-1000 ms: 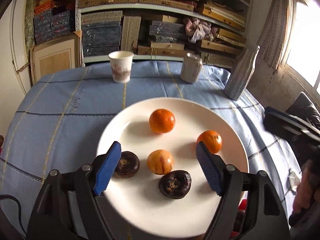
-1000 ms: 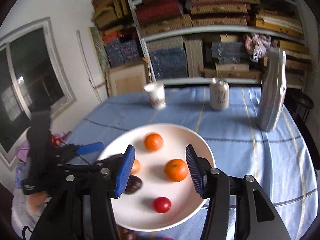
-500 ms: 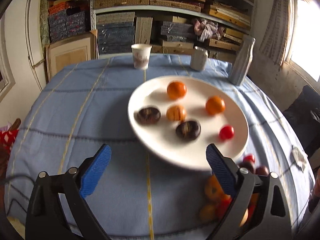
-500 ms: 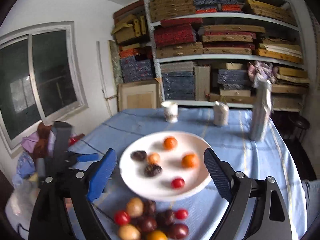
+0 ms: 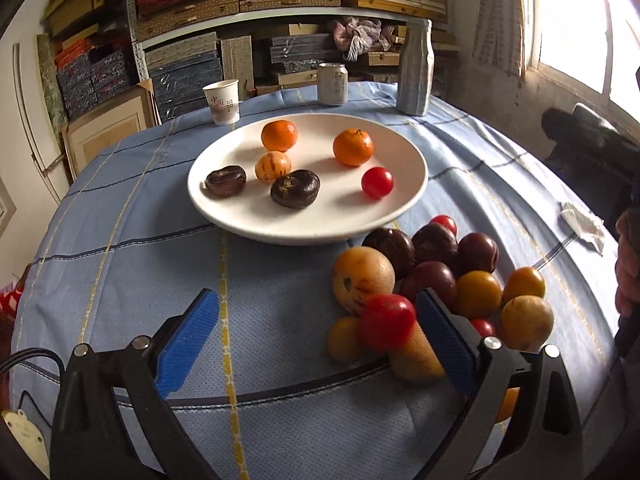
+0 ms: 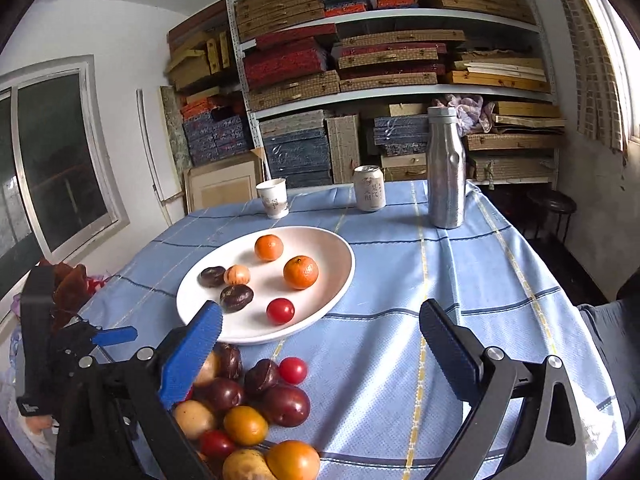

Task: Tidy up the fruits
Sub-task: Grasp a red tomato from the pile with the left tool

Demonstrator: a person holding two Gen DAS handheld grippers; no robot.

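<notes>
A white plate on the blue tablecloth holds two oranges, a cherry tomato, a pale striped fruit and two dark fruits. A loose pile of fruit lies on the cloth in front of the plate. My left gripper is open and empty, low over the cloth left of the pile. My right gripper is open and empty, above the pile's right edge. The left gripper also shows in the right wrist view.
A paper cup, a drink can and a metal bottle stand at the table's far side. Shelves of boxes fill the back wall. A crumpled tissue lies near the right edge.
Both grippers have pulled back from the plate toward the near edge and stayed open. The fruit pile in front of the plate has come into view.
</notes>
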